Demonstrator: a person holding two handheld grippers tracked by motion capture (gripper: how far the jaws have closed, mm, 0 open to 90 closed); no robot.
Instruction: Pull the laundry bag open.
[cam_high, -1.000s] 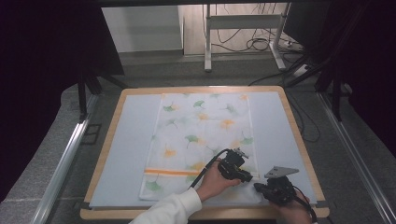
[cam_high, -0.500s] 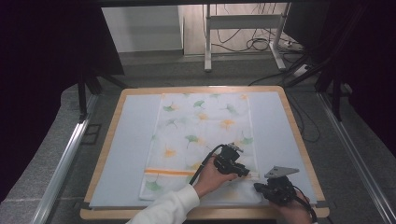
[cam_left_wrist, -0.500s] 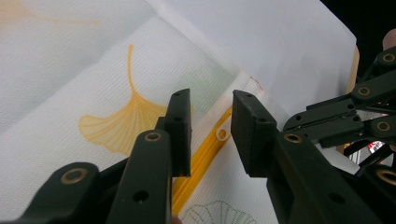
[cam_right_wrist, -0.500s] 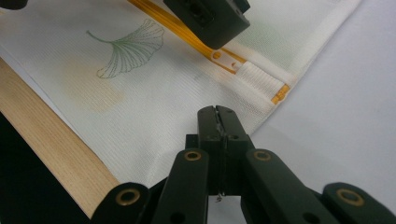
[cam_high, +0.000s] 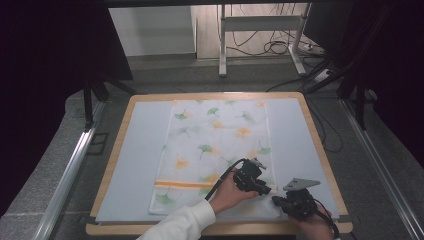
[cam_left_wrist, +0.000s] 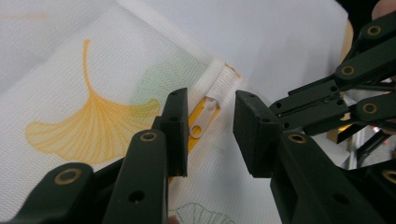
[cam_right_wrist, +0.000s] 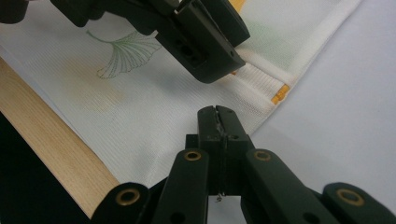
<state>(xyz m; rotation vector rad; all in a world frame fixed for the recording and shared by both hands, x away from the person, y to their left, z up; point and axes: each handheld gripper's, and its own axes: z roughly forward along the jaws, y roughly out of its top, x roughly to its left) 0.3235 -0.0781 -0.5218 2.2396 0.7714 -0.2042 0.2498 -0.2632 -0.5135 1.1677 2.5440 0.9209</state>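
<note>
Now the left gripper has just been opening, its jaws apart astride the white zipper pull of the ginkgo-print pouch at mid-frame on the table; contents unseen. Lower right, the right gripper is clenched on the pouch's edge.

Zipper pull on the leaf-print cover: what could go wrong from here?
The left gripper stands open around the white zipper pull, its jaws just opening; closing off-centre could catch fabric instead. The right gripper is shut on the cover's edge by a thin bite that may slip once the zipper is tugged.
</note>
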